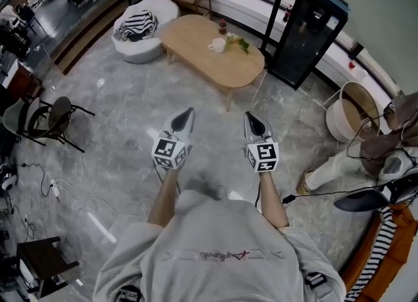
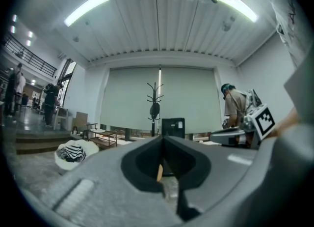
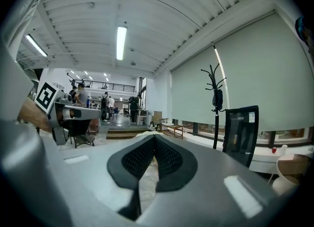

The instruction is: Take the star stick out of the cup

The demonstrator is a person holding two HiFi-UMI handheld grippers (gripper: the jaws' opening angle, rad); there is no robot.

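Cup (image 1: pixel 217 45): on table (image 1: pixel 189 38).
Left gripper (image 1: pixel 188 112): jaws closed, empty, well apart from table.
Right gripper (image 1: pixel 250 117): jaws closed, empty, well apart from table.

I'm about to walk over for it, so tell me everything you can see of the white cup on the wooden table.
The cup is small and white, mug-shaped, with what seems a handle on its left; it looks ceramic. It stands upright near the middle of the light wooden oval table, resting on the tabletop. Just right of it lie yellow-green items. Whether they touch it, and whether a stick is inside, is too small to tell.
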